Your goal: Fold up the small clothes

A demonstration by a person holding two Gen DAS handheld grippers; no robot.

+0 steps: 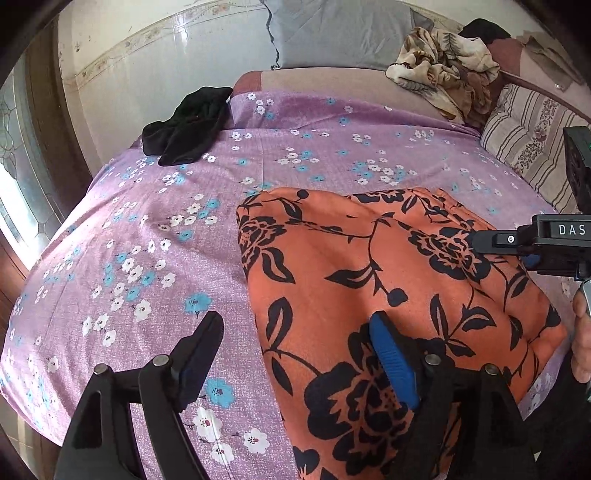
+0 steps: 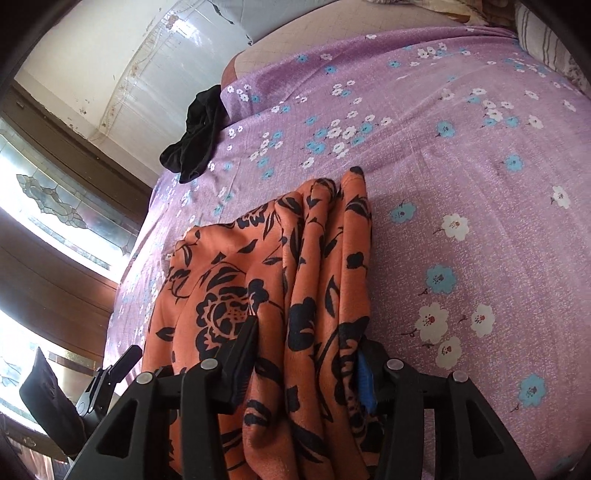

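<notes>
An orange cloth with black flowers [image 1: 388, 280] lies folded on the purple flowered bedsheet [image 1: 155, 236]. My left gripper [image 1: 295, 328] stands wide open over the cloth's near left edge. Its blue-padded right finger [image 1: 391, 354] is above the cloth and the other finger is over bare sheet, with nothing pinched. In the right wrist view the orange cloth [image 2: 280, 258] is gathered in long folds that run between the fingers of my right gripper [image 2: 308, 339]. The jaws stand apart and the fabric lies loose, draped over the right pad. One finger [image 1: 487, 239] of the right gripper reaches in over the cloth's far right part.
A black garment [image 1: 184, 125] lies at the bed's far left edge. A crumpled beige patterned cloth [image 1: 443, 70] and a striped pillow [image 1: 528, 147] sit at the far right, with grey bedding [image 1: 332, 33] behind. A window [image 2: 48, 199] is left of the bed. A hand [image 1: 581, 332] holds the right gripper.
</notes>
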